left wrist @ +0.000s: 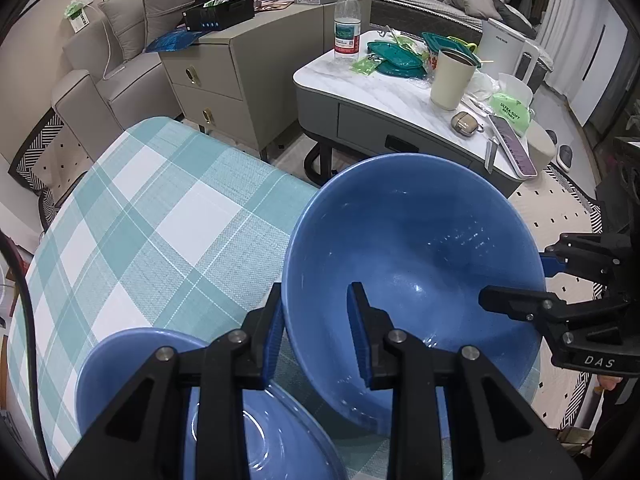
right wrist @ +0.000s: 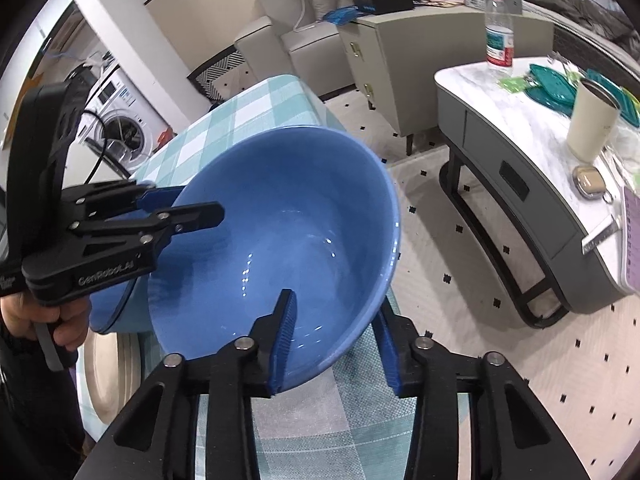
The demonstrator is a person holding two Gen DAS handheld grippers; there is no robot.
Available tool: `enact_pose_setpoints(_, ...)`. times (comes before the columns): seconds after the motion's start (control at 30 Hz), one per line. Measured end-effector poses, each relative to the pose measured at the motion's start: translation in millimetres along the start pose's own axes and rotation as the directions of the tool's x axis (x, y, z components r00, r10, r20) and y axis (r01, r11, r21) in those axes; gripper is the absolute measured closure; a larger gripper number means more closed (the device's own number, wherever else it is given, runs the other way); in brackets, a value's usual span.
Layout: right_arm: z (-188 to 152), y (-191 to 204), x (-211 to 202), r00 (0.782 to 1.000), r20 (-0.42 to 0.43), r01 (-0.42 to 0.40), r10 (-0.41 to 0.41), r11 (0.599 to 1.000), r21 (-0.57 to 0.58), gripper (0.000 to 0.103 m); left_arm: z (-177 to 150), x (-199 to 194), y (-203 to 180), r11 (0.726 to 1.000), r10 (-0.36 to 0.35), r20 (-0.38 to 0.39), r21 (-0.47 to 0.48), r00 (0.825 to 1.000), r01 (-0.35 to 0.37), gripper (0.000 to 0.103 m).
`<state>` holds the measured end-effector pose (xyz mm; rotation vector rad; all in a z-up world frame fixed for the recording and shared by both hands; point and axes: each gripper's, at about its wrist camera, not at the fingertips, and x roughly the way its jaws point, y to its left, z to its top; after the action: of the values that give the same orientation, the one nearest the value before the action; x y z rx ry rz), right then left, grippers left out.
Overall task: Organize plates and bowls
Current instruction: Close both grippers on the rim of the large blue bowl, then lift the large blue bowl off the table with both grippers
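A: Where is the big blue bowl (left wrist: 412, 264)?

B: It is lifted and tilted above the near right corner of the table with the teal-and-white checked cloth (left wrist: 152, 216). Its opening faces both cameras. Part of it hangs past the table's right edge, over the dotted rug (right wrist: 472, 264).

A: What holds it?

B: Both tools. The left gripper (left wrist: 316, 336) pinches the bowl's near-left rim: one blue pad sits outside the wall, the other inside the bowl. The right gripper (right wrist: 336, 344) does the same on the opposite rim, with one finger inside and one outside the wall. Each is closed onto the rim, not spread wide.

A: Can each gripper be seen from the other camera?

B: Yes. In the left wrist view the right one comes in from the right edge of the frame, with its black fingers straddling the rim. In the right wrist view the left one comes in from the left, and a hand (right wrist: 60, 320) grips its handle.

A: Anything else on the cloth?

B: A smaller blue bowl (left wrist: 120, 364) sits at the near edge, just left of the lifted one, with a clear glass dish (left wrist: 264, 432) partly over it. Beyond the table stand a marble-topped coffee table (left wrist: 392, 88), a water bottle (left wrist: 347, 24) and a cream tumbler (left wrist: 452, 80).
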<state>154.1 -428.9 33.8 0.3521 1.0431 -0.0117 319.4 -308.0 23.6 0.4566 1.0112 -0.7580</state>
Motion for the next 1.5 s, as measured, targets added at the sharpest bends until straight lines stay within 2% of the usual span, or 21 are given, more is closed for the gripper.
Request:
enact_pose_setpoints(0.4, 0, 3, -2, 1.0, 0.003, 0.01, -0.01, 1.0, -0.005, 0.066, 0, -5, 1, 1.0, -0.003, 0.012, -0.012, 1.0, 0.003, 0.075)
enact_pose_setpoints(0.93, 2, -5, -6, 0.999, 0.022, 0.034, -0.035, 0.999, 0.024, 0.073, -2, -7, -2, 1.0, -0.02, 0.013, -0.015, 1.0, 0.02, 0.076)
enact_pose_setpoints(1.5, 2, -4, -10, 0.999, 0.031, 0.042, -0.043, 0.999, 0.031, 0.073, -2, -10, -4, 1.0, -0.02, 0.021, -0.011, 1.0, 0.02, 0.076)
